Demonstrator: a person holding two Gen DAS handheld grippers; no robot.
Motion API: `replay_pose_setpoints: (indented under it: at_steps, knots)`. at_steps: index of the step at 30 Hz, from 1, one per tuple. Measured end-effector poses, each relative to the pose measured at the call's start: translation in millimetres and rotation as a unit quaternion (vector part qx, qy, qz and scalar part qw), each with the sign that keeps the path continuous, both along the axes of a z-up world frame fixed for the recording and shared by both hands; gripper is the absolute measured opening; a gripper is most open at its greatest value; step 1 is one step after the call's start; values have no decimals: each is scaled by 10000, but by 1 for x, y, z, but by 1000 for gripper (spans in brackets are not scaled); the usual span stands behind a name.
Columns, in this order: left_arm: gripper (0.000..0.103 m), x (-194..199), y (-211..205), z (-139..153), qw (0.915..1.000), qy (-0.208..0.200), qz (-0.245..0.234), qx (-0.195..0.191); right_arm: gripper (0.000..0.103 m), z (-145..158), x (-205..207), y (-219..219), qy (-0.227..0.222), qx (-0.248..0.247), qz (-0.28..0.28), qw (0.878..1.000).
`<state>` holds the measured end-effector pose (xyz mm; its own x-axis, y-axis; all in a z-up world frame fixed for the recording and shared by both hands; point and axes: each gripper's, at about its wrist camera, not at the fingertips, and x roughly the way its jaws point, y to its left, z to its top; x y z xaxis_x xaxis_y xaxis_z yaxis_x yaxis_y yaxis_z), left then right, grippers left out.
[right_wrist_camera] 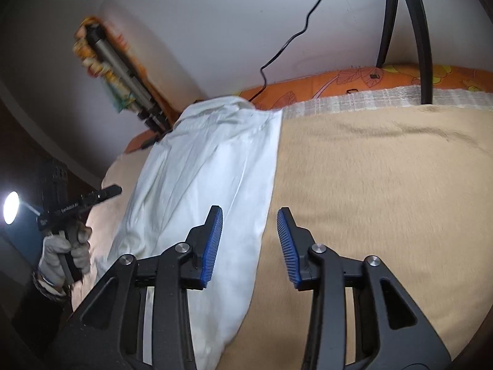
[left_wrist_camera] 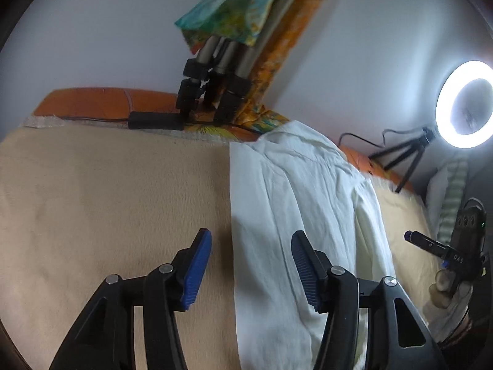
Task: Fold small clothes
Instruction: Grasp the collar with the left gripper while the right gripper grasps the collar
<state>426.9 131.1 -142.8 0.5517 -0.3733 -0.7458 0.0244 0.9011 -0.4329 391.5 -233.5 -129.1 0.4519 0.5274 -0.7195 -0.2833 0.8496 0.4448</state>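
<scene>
A white shirt (left_wrist_camera: 292,203) lies folded lengthwise into a long strip on a beige blanket (left_wrist_camera: 107,200). My left gripper (left_wrist_camera: 251,265) is open and empty, its jaws straddling the strip's left edge near its near end. In the right wrist view the same shirt (right_wrist_camera: 209,178) runs from the back to the front. My right gripper (right_wrist_camera: 249,243) is open and empty, its jaws straddling the strip's right edge. Each view shows the other gripper at its margin: the right one (left_wrist_camera: 431,243) and the left one (right_wrist_camera: 101,195), both held in a gloved hand.
A folded tripod (left_wrist_camera: 212,74) draped with patterned cloth leans on the wall behind the bed. A lit ring light (left_wrist_camera: 465,104) on a small tripod stands at the back right, with its cable (right_wrist_camera: 286,40). An orange patterned sheet (right_wrist_camera: 339,80) edges the blanket (right_wrist_camera: 385,185).
</scene>
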Motion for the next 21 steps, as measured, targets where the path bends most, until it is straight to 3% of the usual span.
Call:
replay_pose_setpoints:
  at_steps: [4, 13, 15, 21]
  knots:
    - [56, 26, -6, -13, 9999, 68, -94, 57, 39, -14, 35, 3, 132, 140, 11, 9998]
    - [52, 67, -3, -24, 9992, -84, -63, -375, 39, -34, 79, 15, 237, 233, 27, 9994]
    - [48, 73, -6, -25, 9991, -91, -159, -382, 39, -37, 83, 19, 255, 264, 85, 9993]
    - [17, 83, -13, -26, 9989, -90, -284, -365, 36, -37, 88, 40, 175, 14, 321, 9993]
